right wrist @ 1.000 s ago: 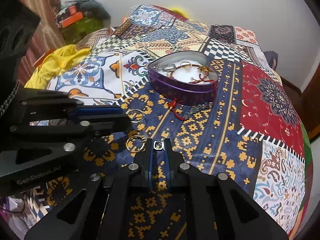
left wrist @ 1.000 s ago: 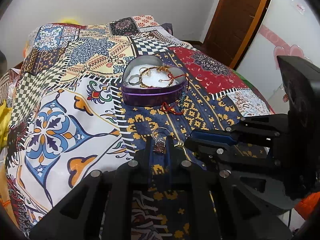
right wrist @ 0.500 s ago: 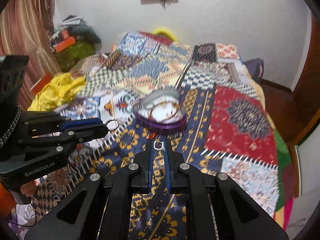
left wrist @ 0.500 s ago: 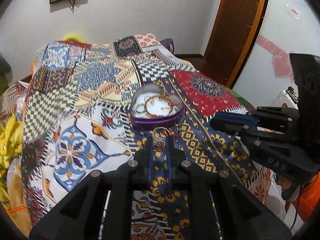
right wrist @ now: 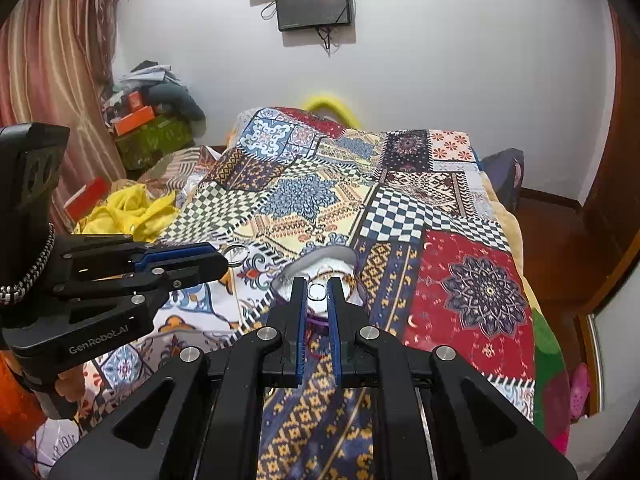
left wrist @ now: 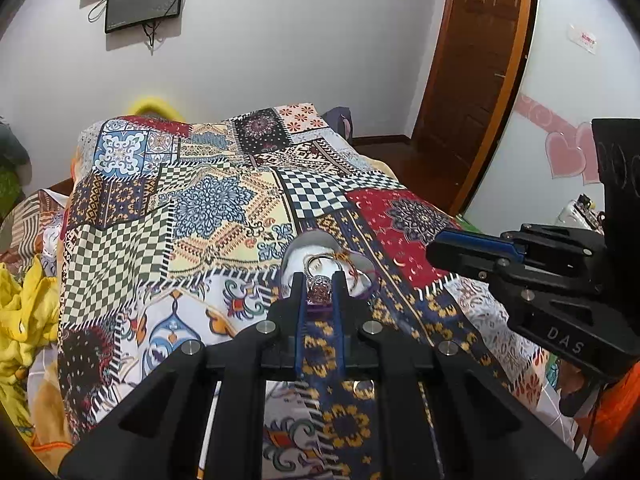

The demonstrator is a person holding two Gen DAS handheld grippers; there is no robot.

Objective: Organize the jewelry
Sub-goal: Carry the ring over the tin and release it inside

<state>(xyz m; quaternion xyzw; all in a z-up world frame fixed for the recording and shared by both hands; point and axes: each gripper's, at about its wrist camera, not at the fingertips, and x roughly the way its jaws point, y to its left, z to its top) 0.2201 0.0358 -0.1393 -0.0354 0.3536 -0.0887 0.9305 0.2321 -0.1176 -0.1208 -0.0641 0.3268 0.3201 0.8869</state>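
Note:
My left gripper (left wrist: 319, 282) is shut on a silver ring with a dark red stone (left wrist: 319, 289), held high above the bed. My right gripper (right wrist: 318, 285) is shut on a small silver ring (right wrist: 318, 291), also held high. The heart-shaped purple jewelry tin (left wrist: 298, 250) lies far below on the patchwork bedspread, partly hidden behind the fingers in both wrist views (right wrist: 334, 256); bracelets lie in its white inside. The left gripper also shows from the side in the right wrist view (right wrist: 224, 258), its ring (right wrist: 237, 251) sticking out of the tips. The right gripper shows at the right of the left wrist view (left wrist: 434, 249).
The patchwork bedspread (left wrist: 208, 200) covers the bed. Yellow cloth (right wrist: 128, 210) lies at the bed's left side beside boxes and clutter (right wrist: 148, 128). A brown door (left wrist: 476, 64) stands at the right. A screen (right wrist: 314, 2) hangs on the far wall.
Both grippers have risen high and pulled back from the bedspread, each still holding its ring. The tin now looks much smaller and farther below.

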